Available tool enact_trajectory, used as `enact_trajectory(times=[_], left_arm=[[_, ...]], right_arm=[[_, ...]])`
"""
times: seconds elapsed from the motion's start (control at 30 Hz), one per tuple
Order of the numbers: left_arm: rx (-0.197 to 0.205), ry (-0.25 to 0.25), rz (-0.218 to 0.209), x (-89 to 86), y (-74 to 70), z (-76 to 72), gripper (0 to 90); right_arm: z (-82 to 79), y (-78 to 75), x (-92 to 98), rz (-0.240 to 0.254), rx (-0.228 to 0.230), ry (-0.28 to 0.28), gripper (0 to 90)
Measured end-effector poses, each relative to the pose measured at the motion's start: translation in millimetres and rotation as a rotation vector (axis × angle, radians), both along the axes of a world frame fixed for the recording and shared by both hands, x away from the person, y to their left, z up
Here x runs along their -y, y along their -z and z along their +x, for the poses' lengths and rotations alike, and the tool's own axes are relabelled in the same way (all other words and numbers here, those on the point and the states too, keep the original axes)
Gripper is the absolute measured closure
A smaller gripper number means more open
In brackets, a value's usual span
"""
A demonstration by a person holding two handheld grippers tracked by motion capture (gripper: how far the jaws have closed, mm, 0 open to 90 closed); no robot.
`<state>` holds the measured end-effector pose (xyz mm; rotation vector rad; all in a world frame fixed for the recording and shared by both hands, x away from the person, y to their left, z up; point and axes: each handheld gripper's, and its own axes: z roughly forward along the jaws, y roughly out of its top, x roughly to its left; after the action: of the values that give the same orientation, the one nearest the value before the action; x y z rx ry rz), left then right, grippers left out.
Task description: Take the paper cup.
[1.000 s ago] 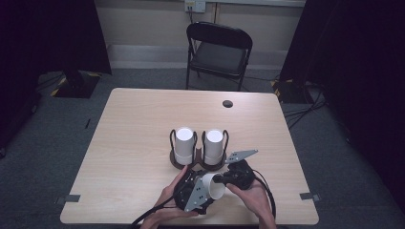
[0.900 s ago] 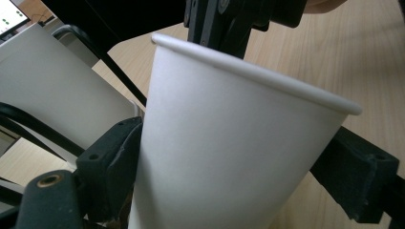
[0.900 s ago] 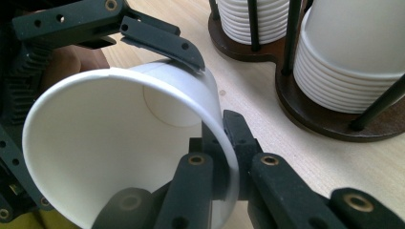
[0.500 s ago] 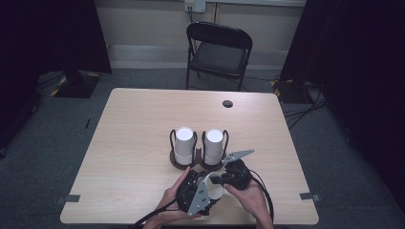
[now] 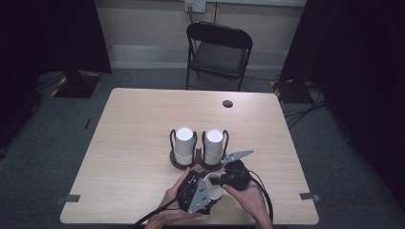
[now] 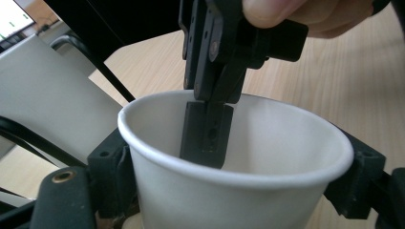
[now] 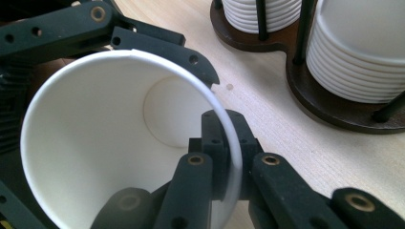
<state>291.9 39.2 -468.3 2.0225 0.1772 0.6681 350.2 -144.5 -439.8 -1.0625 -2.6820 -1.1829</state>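
White paper cup [image 7: 119,143] sits low centre, its rim pinched by the right gripper [image 7: 224,157]. The left gripper [image 6: 229,181] has just been closing, its jaws flanking the cup's wall.

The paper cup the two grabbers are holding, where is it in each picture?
High view: paper cup low in the middle, between the two hands.
Left gripper view: cup at bottom centre, mouth up.
Right gripper view: cup at left, mouth facing the camera.
Shared landmark: the cup holder with stacked cups.
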Motion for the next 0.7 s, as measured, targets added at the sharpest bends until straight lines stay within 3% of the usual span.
enact_trajectory(times=[0.23,0.4,0.43,0.7], left_arm=[[-0.030,-0.020,-0.072,-3.5,0.8,3.1,21.8],[-0.039,-0.041,-0.083,-7.0,1.5,5.9,21.9],[-0.056,-0.041,-0.109,-7.1,2.1,5.8,22.1],[-0.085,-0.059,-0.142,-10.0,3.4,9.0,22.1]], right_arm=[[-0.9,2.3,-0.7,0.006,0.013,0.020,83.5],[-3.0,3.4,0.9,0.034,0.033,0.041,78.7],[-3.4,3.8,1.8,0.038,0.042,0.052,77.1],[-8.3,6.9,8.1,0.120,0.080,0.098,73.4]])
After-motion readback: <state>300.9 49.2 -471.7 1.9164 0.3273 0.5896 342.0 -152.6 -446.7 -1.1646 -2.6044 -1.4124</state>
